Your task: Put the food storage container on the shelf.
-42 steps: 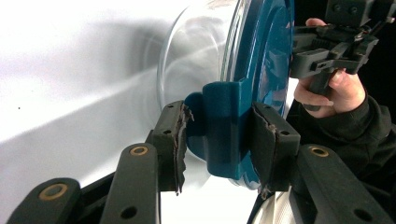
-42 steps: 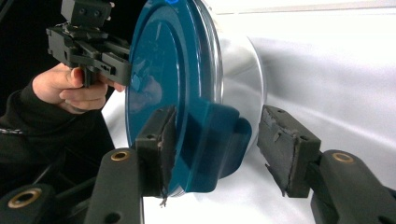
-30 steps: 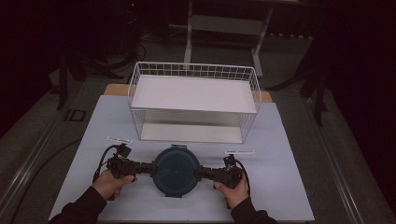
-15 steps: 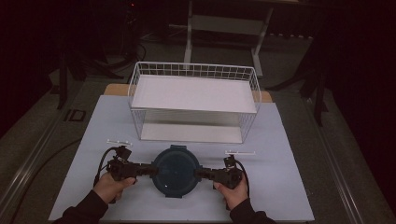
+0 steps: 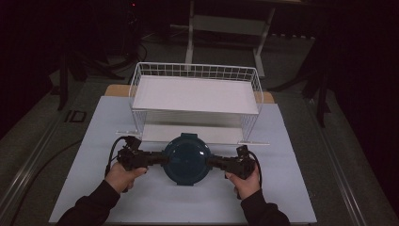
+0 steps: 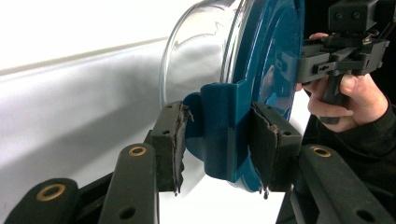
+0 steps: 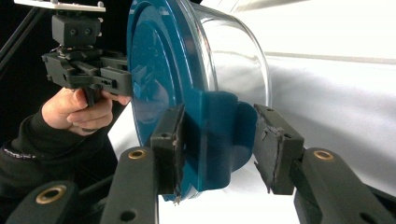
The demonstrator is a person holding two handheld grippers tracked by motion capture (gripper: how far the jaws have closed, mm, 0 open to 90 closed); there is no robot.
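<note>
A: Status? Where's the container?

B: Lidded container (image 5: pixel 187 158) sits just in front of the wire basket (image 5: pixel 254 89), on the tabletop (image 5: pixel 291 188). Clear bowl, teal lid on top. Left gripper (image 5: pixel 160 159) is on the lid's left clip tab, right gripper (image 5: pixel 212 161) on the right one.

A: Grip state?

B: Left gripper view: jaws part-closed, the lid tab (image 6: pixel 223 130) between them. One pad (image 6: pixel 264 149) is against the tab; the other looks just touching or a hair off, can't tell for certain. Right gripper view: jaws straddle the other tab (image 7: pixel 215 135), one pad (image 7: pixel 169 144) on it, the far pad (image 7: pixel 275 147) clearly apart from it. So not a full clamp on that side.

A: Progress?

B: My read: the approach is done and both grippers are placed on the tabs. What's left is the actual work, either unlatching the tabs or lifting the container toward the basket. Lid is on. Basket shelf is bare.

A: Any change versus a second ago?

B: Barely any. Container sits in the same spot in front of the basket, hands in the same pose. No lift, no visible tab movement in the high view. Looks like a settling or squeezing phase.
</note>
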